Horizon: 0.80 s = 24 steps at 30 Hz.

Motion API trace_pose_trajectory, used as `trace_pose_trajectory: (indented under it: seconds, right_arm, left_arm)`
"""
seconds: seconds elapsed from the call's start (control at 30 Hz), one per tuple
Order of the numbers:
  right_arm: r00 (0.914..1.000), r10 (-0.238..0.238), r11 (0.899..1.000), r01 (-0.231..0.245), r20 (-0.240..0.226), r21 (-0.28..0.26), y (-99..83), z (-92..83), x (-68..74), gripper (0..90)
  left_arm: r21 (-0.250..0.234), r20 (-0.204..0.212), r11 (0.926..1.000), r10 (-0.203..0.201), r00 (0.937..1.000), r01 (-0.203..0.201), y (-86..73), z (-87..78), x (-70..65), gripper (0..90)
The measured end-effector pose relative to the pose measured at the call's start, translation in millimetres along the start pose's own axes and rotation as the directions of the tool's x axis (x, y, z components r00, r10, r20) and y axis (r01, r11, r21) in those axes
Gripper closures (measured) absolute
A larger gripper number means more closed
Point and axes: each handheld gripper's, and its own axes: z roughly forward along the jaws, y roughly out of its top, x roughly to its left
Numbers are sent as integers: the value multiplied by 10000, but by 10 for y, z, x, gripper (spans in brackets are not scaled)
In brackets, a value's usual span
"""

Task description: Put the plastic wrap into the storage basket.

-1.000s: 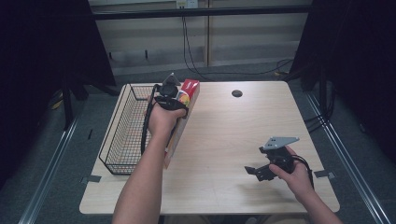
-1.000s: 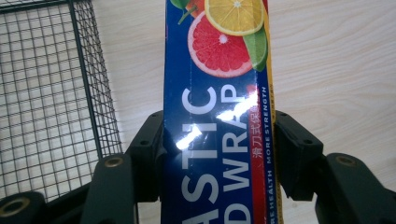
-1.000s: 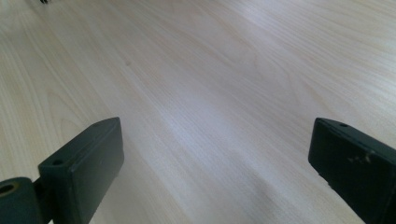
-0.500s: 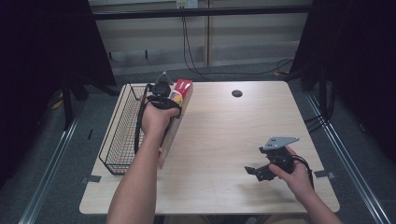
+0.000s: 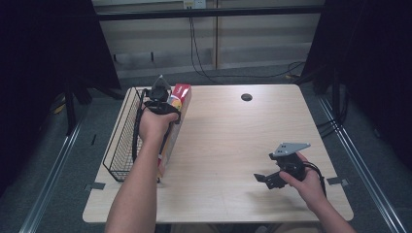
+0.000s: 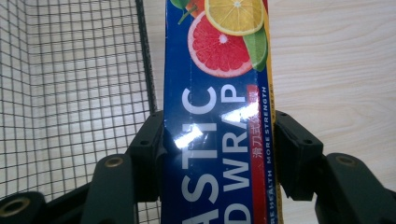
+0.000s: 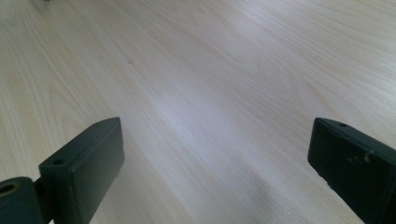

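A: Left gripper (image 5: 163, 97) is clamped on the plastic wrap box (image 6: 217, 116), right alongside the wire basket (image 5: 124, 141) at the table's (image 5: 233, 141) left edge.

B: Basket's rim stands between box and basket floor. Right gripper (image 5: 272, 177)?

A: Jaws wide apart over bare wood. The forearm (image 5: 141, 179) hides the box's near end.

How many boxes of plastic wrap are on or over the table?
1: the plastic wrap box, clamped in the left gripper beside the wire basket.
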Motion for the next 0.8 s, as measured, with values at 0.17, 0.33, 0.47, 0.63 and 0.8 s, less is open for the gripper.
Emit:
trace_pose_trajectory:
  seconds: [0.17,0.33,0.47,0.63,0.8]
  right_arm:
    - [10000,-37,10000,37,-70,30,0,7,7,34]
    - [10000,-32,10000,32,-78,36,0,9,8,34]
    - [10000,-1,10000,2,-79,39,-2,8,8,34]
    - [10000,-4,10000,4,-73,47,-2,8,9,34]
    - [10000,-56,10000,56,-32,23,-2,11,12,34]
  left_arm:
    - [-41,-52,9997,-253,9997,253,-30,-19,71,441]
    - [-42,-110,9992,-397,9992,397,-51,-31,124,441]
    - [-90,-160,9991,-425,9990,424,-64,-44,170,442]
    - [-97,-231,9982,-592,9980,590,-82,-64,225,441]
    - [-118,-289,9976,-690,9972,687,-108,-67,286,441]
